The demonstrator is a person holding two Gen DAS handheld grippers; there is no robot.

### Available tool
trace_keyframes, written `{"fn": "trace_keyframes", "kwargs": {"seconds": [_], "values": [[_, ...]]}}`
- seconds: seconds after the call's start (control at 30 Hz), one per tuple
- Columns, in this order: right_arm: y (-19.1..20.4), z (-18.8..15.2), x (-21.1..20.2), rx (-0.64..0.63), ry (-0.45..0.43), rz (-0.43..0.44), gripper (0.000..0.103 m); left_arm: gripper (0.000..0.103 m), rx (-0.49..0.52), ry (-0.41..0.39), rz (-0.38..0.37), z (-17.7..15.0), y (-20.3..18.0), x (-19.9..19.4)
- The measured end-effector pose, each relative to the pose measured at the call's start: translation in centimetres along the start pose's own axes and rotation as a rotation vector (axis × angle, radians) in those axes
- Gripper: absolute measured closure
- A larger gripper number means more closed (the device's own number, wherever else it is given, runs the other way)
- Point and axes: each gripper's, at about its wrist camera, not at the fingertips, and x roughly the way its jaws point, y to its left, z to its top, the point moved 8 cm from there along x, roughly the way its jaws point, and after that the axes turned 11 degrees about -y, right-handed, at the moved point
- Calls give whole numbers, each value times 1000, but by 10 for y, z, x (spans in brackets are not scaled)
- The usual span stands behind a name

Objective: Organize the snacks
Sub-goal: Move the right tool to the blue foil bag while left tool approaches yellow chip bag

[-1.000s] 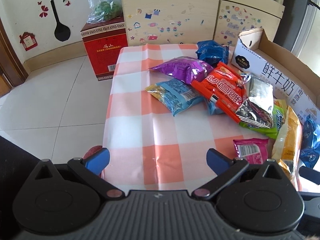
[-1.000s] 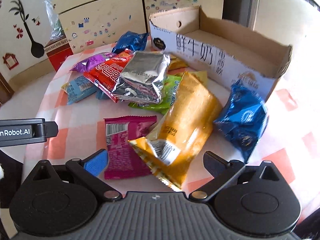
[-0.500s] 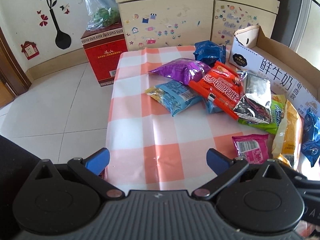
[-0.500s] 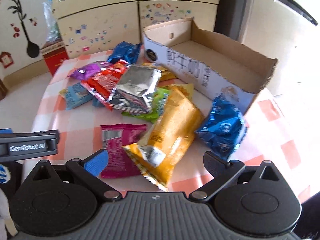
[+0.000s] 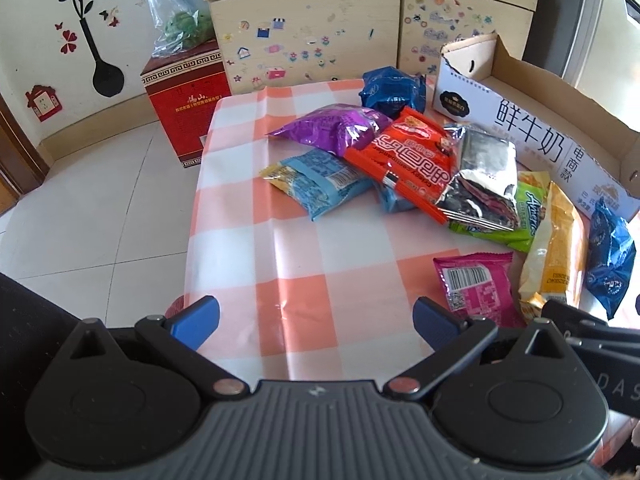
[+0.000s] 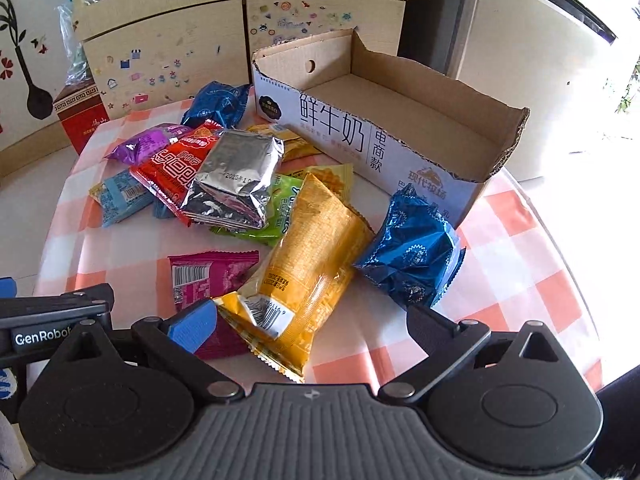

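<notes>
Several snack packets lie heaped on an orange-and-white checked table (image 5: 280,256): a purple bag (image 5: 336,130), a red bag (image 5: 412,160), a silver bag (image 6: 236,178), a yellow bag (image 6: 312,268), a pink packet (image 6: 204,276) and a blue packet (image 6: 412,252). An open cardboard box (image 6: 400,120) stands empty behind them at the right. My left gripper (image 5: 316,316) hovers open over bare cloth at the table's near edge. My right gripper (image 6: 312,326) is open just above the yellow bag's near end, holding nothing.
A second blue packet (image 5: 392,90) sits at the far end by the box. A red carton (image 5: 188,96) with a plastic bag on top stands on the tiled floor left of the table. A stickered wooden cabinet (image 5: 320,40) lines the back wall.
Both grippers have drawn back and risen a little, so more of the table and box shows. The packets have not moved. Both stay open.
</notes>
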Motion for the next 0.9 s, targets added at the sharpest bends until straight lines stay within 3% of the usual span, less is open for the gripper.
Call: {"fn": "trace_keyframes", "kwargs": {"seconds": [0.9], "values": [[0, 2, 5, -19, -21, -29, 0, 2, 0, 24, 27, -2, -3, 3]]}}
